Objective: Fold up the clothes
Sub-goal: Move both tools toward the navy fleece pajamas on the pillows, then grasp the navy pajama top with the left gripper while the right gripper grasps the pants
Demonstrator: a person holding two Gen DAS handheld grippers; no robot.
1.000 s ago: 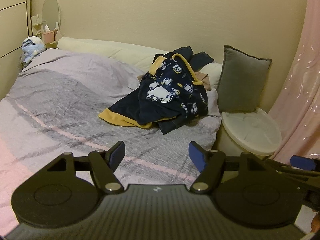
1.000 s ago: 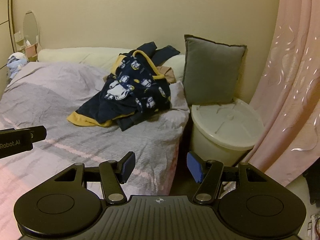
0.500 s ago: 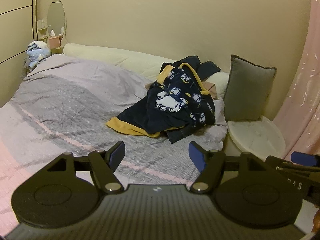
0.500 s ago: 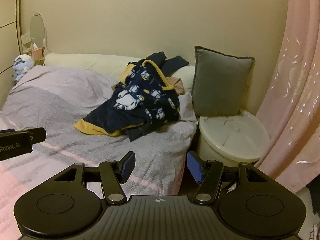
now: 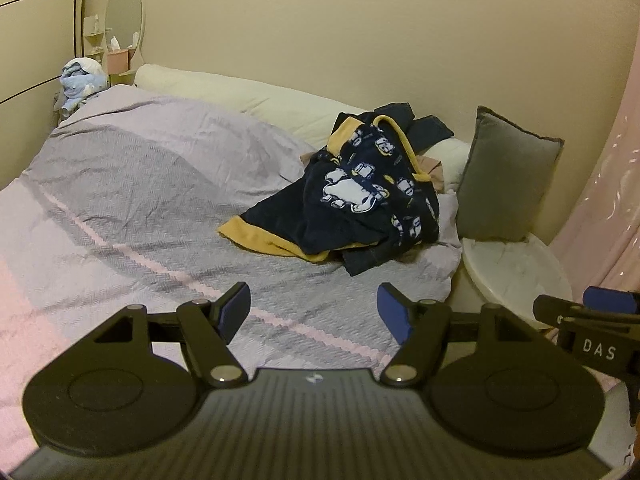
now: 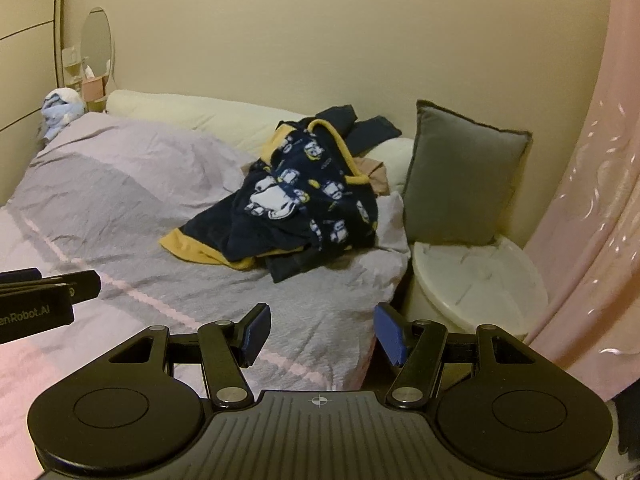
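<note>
Both grippers, left gripper (image 5: 313, 308) and right gripper (image 6: 320, 332), stand spread and empty, well short of the crumpled clothes pile (image 5: 352, 196) on the bed (image 5: 132, 196), which lies ahead nearer the right one, long axis running left-near to right-far

- A home bedroom: a bed (image 5: 132, 200) under a lilac striped cover fills the frame's left and centre.
- Cream pillows (image 5: 248, 96) line the wall.
- Oval mirror (image 5: 124, 12) upper left.
- Pink curtain (image 6: 592, 208) on the right edge.
</note>
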